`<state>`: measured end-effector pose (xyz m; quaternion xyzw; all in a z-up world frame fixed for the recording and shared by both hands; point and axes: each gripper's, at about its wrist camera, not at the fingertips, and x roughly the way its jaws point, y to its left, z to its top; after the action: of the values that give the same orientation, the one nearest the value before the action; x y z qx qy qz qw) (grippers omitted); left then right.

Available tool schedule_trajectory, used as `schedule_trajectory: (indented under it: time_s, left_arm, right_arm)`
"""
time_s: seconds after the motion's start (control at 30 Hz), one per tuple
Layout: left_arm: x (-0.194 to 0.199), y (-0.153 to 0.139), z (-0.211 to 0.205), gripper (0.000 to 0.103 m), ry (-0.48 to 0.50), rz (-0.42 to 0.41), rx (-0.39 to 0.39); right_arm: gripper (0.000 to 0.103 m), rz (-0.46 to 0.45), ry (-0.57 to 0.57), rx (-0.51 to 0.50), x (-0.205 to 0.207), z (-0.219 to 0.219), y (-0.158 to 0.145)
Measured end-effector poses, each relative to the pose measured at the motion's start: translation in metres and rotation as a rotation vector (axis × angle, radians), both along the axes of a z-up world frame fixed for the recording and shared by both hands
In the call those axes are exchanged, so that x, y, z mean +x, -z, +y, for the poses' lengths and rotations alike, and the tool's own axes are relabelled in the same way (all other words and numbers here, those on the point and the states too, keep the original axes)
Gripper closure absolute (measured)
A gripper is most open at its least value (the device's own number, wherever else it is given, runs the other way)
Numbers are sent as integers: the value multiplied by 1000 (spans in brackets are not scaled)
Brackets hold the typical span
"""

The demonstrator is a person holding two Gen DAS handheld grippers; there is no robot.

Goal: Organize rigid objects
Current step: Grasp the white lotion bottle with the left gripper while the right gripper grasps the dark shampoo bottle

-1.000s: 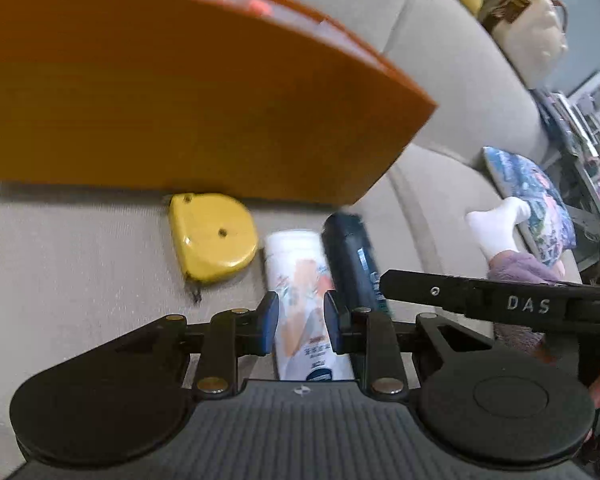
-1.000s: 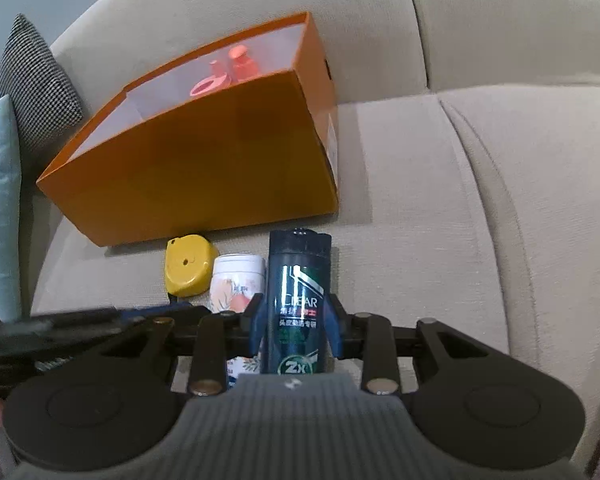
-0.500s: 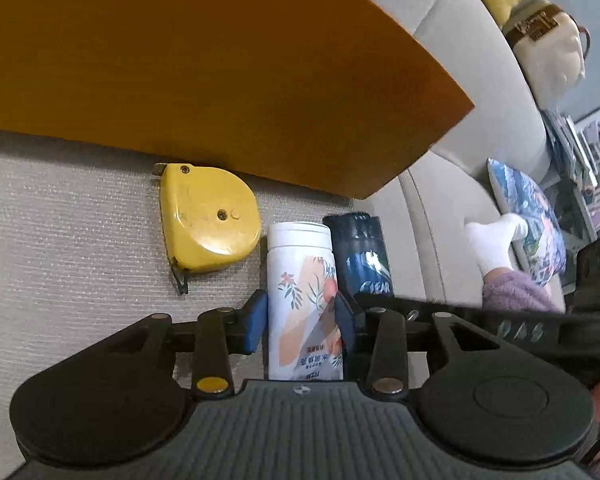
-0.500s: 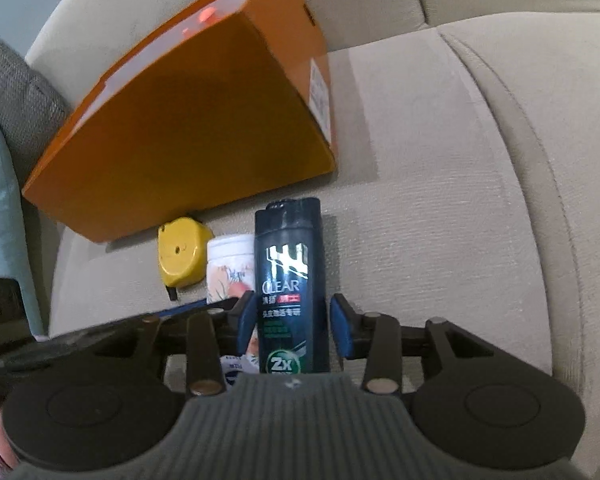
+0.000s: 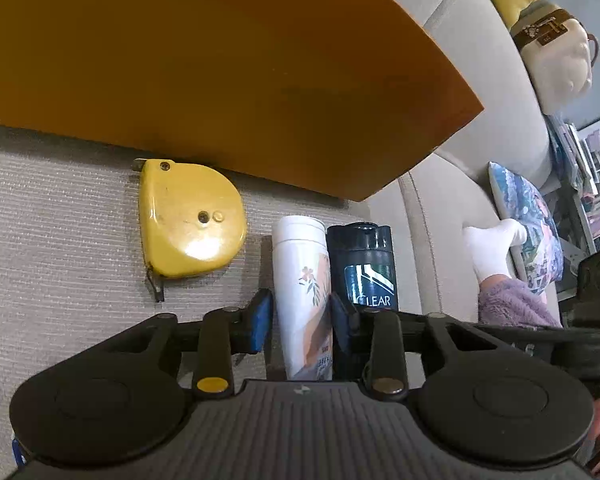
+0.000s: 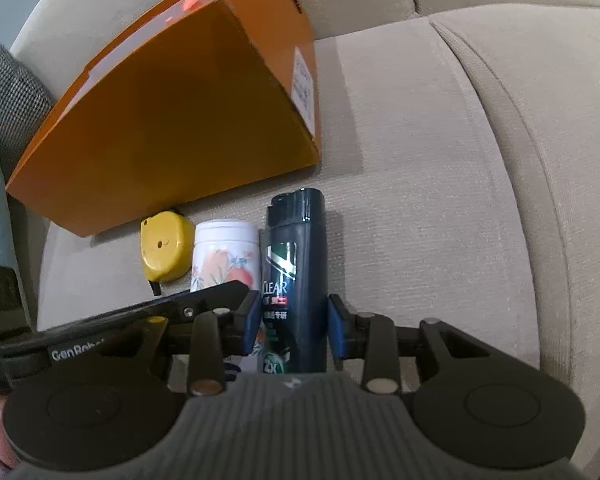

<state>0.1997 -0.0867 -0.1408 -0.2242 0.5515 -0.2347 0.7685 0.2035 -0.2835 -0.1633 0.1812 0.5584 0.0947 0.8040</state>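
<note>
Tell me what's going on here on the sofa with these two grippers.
A person holds a gripper in each hand over a beige sofa. The left gripper, whose jaws have just been closing, straddles the white floral bottle. The right gripper straddles the dark Clear bottle beside it. A yellow tape measure lies next to them, in front of the open orange box. Both bottles lie on the cushion.
</note>
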Motion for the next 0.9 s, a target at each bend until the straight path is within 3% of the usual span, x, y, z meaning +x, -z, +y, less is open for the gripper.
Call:
schedule_trajectory:
  time_s: [0.1,0.3,0.37,0.6,0.9]
  left_arm:
    - [0,-2,-1,73,1,-2,-4]
    - [-3,-9,-6,73,12,-29,19]
    - [-4,-11,-6,73,13,-35,22]
    - [-7,-25,-4,77,11,-70,13]
    - [-18,-62,15,78,8,-164,-34]
  right_arm:
    - [67,4,3,6,-1,-3,-2]
    - [65,-13,9,-8,-3,-2,-6]
    - [69,-22,11,-15,-5,0,-9]
    - [70,-53,-2,-53,-11,8,-14]
    - [71,-196,-32,-60,-34,28,-54]
